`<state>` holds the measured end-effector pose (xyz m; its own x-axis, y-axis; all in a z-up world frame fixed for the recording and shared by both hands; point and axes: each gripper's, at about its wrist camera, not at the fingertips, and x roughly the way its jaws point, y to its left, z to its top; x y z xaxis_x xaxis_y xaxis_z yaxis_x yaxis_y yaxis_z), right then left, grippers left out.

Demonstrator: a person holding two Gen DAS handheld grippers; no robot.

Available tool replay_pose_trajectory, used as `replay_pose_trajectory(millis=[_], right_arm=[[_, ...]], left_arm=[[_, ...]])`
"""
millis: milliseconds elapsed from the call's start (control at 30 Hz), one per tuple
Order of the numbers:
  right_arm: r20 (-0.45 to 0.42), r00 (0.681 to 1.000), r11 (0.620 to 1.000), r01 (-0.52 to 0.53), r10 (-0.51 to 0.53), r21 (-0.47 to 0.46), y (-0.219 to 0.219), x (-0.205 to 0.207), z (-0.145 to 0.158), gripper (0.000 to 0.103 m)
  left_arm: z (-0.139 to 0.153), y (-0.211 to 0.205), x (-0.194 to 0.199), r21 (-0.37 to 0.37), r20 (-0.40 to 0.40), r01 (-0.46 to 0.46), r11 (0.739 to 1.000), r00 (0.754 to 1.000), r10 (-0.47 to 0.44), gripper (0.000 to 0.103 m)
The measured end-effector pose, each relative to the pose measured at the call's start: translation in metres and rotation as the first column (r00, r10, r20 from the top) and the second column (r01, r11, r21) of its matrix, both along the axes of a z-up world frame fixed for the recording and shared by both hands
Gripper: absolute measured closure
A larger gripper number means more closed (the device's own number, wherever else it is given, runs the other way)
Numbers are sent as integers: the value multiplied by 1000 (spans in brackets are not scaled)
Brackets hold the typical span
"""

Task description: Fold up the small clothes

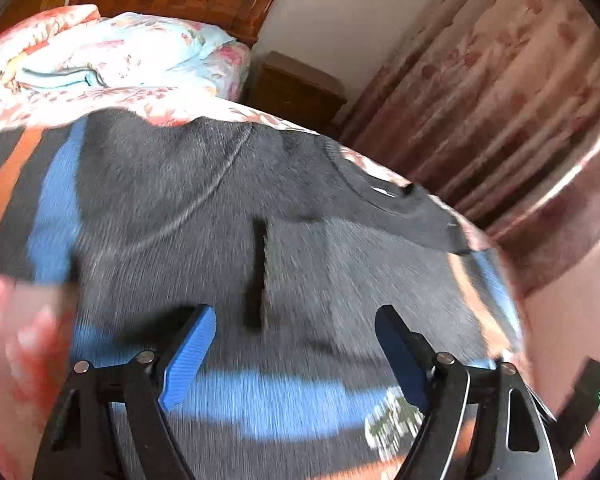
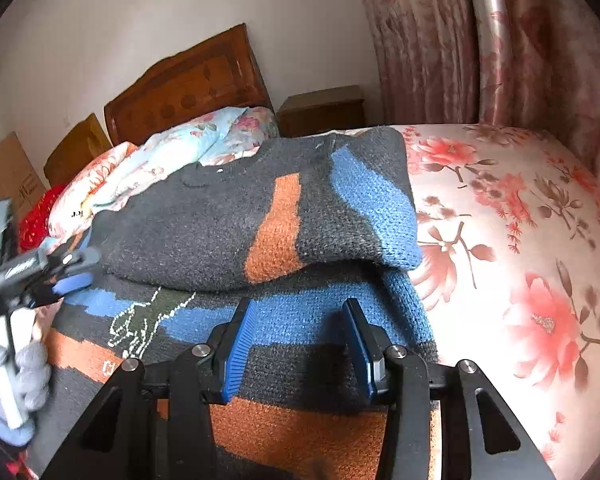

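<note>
- Your right gripper point(image 2: 298, 346) hangs nearest, its blue ribbed pads spread wide over the lower hem of the sweater point(image 2: 260, 216), gripping nothing.
- Your left gripper point(image 1: 294, 354) also stands apart over the knit with nothing between its pads; its view is smeared with motion blur, so whether the tips brush the wool cannot be told.
- The sweater lies on the floral bedsheet point(image 2: 520, 240), already doubled: the upper part is folded down over the lower, with a soft rounded fold edge across the middle.
- The knit is thick, fuzzy and charcoal, with blue and rust-orange blocks and a pale stitched motif point(image 2: 140, 324) low on the front.
- Risk, as I judge it: such a bulky, springy fold may slump open if you pinch only the top layer; take both layers.
- The ribbed pads could snag loose loops and drag the whole stack across the smooth sheet, skewing the edges.
- The sweater's right edge sits near the open sheet, so a one-sided pull would twist it.
- Farther off lie a floral quilt point(image 2: 204, 140), the carved wooden headboard point(image 2: 188, 88), a nightstand point(image 2: 324, 110) and patterned curtains point(image 2: 428, 40).
</note>
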<state>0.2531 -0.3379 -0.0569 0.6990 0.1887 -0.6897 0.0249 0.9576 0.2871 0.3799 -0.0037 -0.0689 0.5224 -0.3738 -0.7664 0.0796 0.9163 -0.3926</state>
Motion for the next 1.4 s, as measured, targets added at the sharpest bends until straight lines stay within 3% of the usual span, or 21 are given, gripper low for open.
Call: replay_pose_trajectory(millis=[67, 167, 267, 367, 433, 567, 633, 700, 767, 933, 1100, 1233, 1400], right_arm=[[19, 1000, 1000, -4, 4, 5, 0, -2, 2, 0], [28, 1000, 1000, 5, -6, 21, -3, -7, 0, 0], [44, 999, 998, 28, -30, 50, -6, -6, 2, 0], [68, 995, 994, 69, -74, 79, -14, -13, 4, 0], [75, 992, 990, 98, -106, 100, -20, -15, 4, 0], [53, 991, 988, 116, -122, 105, -22, -12, 3, 0], [32, 991, 989, 124, -126, 78, -19, -9, 2, 0], [18, 990, 988, 139, -140, 60, -18, -6, 0, 0], [17, 989, 987, 149, -150, 58, -19, -7, -1, 0], [17, 988, 986, 152, -154, 63, -21, -7, -2, 0], [45, 978, 978, 201, -204, 57, -21, -13, 6, 0], [88, 983, 986, 153, -159, 69, -8, -1, 23, 0], [90, 995, 998, 45, -49, 47, 9, 56, 35, 0]], left_arm=[[2, -16, 12, 63, -1, 31, 998, 1000, -31, 30], [0, -41, 20, 69, -45, 132, 989, 991, -130, 91], [13, -46, 10, 107, 26, 126, 986, 991, -129, 91], [34, -22, 4, 17, 87, 64, 998, 994, -65, 91], [39, -6, 4, 8, 103, 20, 1000, 994, -20, 91], [16, 8, 6, 19, 43, 45, 999, 998, -46, 91], [4, 11, 1, 52, 35, 17, 999, 999, -19, 91], [-9, 19, -4, 13, 21, -40, 999, 999, 39, 91], [-13, 25, -11, -21, 38, -66, 998, 997, 66, 91], [-11, 20, -20, -5, 75, -30, 1000, 997, 30, 88], [-11, 43, -30, -140, 64, -81, 987, 994, 91, 80], [-8, 55, -35, -152, 80, -151, 977, 983, 165, 78], [-9, 48, -32, -110, 76, -143, 984, 986, 152, 77]])
